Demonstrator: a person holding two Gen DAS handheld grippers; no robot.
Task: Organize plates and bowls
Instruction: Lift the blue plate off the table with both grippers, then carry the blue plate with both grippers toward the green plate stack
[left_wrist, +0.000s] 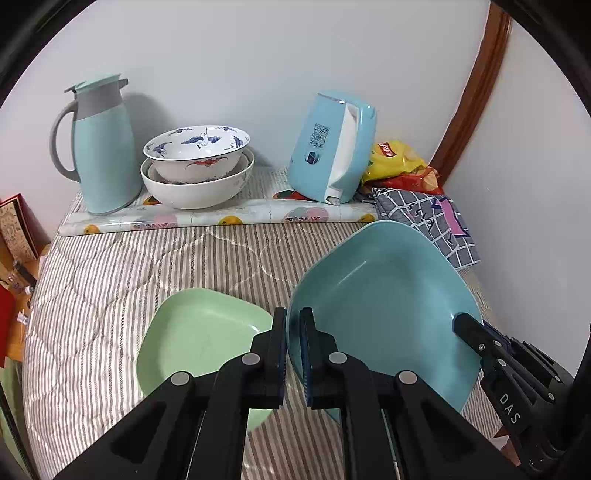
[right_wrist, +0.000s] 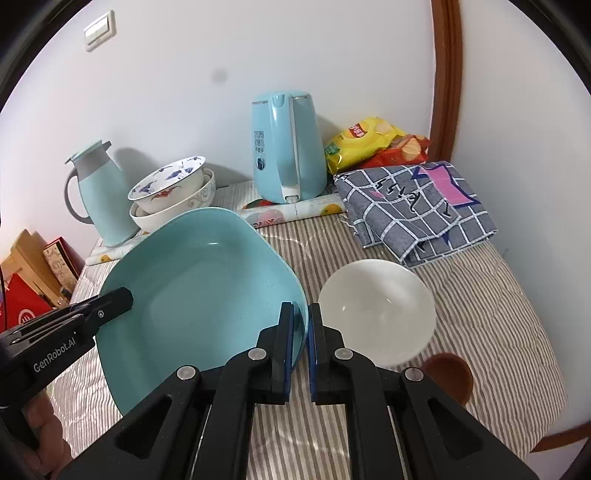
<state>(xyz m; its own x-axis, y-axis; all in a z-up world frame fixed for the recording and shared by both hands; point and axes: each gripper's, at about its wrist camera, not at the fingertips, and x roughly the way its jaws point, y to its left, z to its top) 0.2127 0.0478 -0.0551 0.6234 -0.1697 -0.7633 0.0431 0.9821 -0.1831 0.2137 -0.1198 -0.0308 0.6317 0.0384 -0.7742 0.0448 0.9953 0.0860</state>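
Left tool (left_wrist: 293, 332) and right tool (right_wrist: 301, 326), each nearly closed, clamp opposite rims of the square blue ceramic plate (left_wrist: 384, 306). Green square plate (left_wrist: 199, 339) at 9 o'clock.

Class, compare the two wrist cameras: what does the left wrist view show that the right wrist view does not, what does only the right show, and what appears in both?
Only the left wrist view shows the green plate lying on the striped quilt.

Only the right wrist view shows the plain white bowl, a brown disc beside it, and the wall switch.

Both show the blue plate gripped on opposite rims by the left tool and right tool, the stacked patterned bowls, thermos jug, kettle, crisp bags and checked cloth.
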